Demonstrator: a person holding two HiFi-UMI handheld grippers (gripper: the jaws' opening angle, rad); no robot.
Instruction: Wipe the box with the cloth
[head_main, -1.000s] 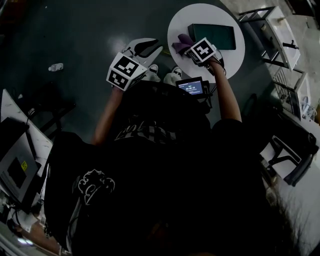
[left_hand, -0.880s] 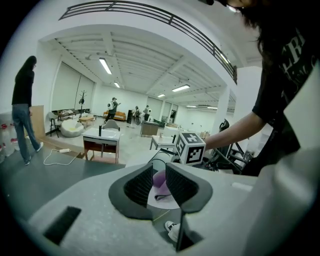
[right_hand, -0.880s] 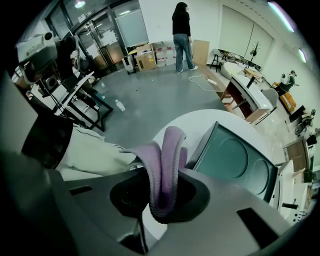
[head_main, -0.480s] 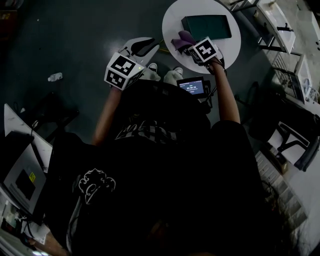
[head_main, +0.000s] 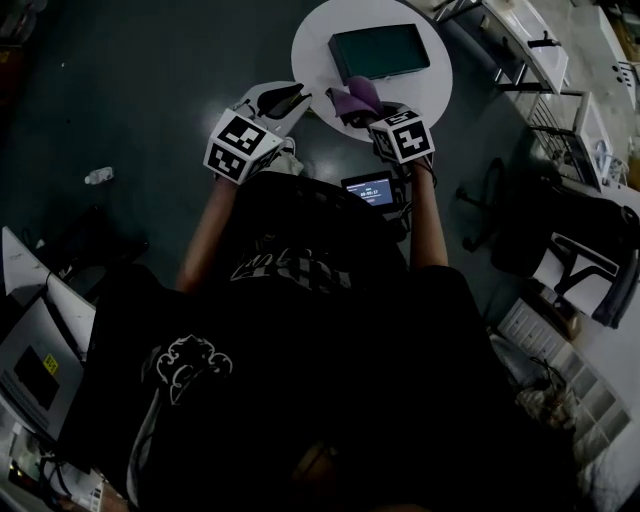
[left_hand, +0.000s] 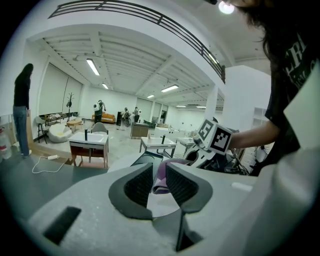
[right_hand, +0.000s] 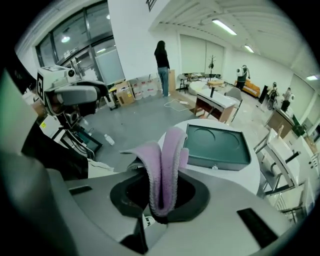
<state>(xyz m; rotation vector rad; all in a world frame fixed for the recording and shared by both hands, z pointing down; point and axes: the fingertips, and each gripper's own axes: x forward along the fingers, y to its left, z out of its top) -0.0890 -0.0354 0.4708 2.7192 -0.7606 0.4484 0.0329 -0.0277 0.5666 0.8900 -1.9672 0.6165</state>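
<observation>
The right gripper (right_hand: 160, 202) pinches a folded lilac terry cloth (right_hand: 165, 160), seemingly ready for wiping. The flat dark-green rectangular box (right_hand: 217, 146) lies untouched on the round white table (head_main: 315, 50). The left gripper (left_hand: 159, 182) hovers empty, jaws narrowly parted.

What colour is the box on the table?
The rectangular box is dark green, clearest in the right gripper view.

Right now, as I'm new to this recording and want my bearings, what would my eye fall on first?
The fuzzy purple cloth stands out first: folded and clamped in the right gripper, it sticks up past the jaws at the near edge of the round white table. Just beyond it, the flat dark green rectangular box lies on that table. The left gripper hangs off the table's left side, jaws apart and empty.
</observation>
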